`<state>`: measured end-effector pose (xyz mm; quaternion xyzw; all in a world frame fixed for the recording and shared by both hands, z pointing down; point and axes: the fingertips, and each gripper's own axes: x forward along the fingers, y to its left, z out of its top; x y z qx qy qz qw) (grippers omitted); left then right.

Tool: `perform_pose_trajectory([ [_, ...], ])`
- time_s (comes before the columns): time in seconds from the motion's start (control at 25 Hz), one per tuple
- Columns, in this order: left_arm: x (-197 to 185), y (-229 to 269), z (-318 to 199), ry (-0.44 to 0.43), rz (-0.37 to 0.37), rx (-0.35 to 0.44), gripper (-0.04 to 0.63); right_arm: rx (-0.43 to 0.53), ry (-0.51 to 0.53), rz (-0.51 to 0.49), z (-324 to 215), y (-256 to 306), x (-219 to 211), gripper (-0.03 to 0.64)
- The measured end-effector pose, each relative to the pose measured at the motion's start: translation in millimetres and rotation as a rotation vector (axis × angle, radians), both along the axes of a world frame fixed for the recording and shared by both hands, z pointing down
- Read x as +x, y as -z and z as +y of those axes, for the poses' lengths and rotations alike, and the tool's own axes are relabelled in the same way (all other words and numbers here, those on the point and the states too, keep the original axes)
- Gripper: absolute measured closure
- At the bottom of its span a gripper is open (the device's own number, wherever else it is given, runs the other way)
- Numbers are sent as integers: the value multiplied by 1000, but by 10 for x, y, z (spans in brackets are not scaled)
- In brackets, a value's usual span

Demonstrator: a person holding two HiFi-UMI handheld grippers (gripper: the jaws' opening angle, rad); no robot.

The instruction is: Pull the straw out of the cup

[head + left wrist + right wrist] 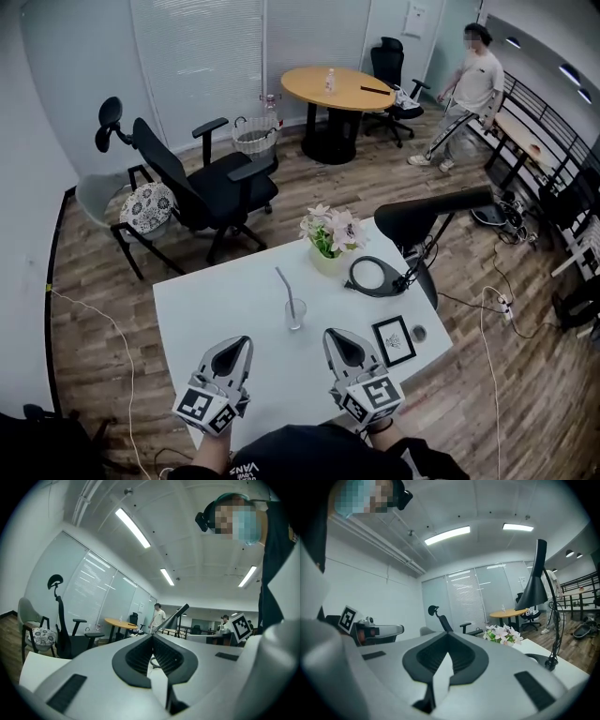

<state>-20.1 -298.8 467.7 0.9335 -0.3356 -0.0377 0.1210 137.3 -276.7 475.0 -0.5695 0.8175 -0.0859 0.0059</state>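
A clear glass cup [294,315] stands near the middle of the white table [211,295], and a pale straw [285,286] leans out of it toward the upper left. My left gripper [246,343] is shut and empty, its tip just short of the cup on the cup's lower left. To the cup's lower right, my right gripper [334,336] is also shut and empty. In the left gripper view the left gripper [153,637] has its jaws meeting at the tip. The right gripper [449,634] looks the same in its own view. Both gripper views hide the cup.
A pot of pink flowers [329,234] stands behind the cup. A black desk lamp [427,214] with a ring base [374,277], a small framed picture [394,340] and a small round object [419,332] are on the right. Office chairs [202,183], a round wooden table [337,89] and a person [469,94] are beyond.
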Motion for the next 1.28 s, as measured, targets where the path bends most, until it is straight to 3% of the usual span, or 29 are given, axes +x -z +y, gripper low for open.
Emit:
perform_pose_trajectory([
  [1.28,41,-237,-546,86,-25,-71,584,-47,129,2,-944,-244,-59,600],
])
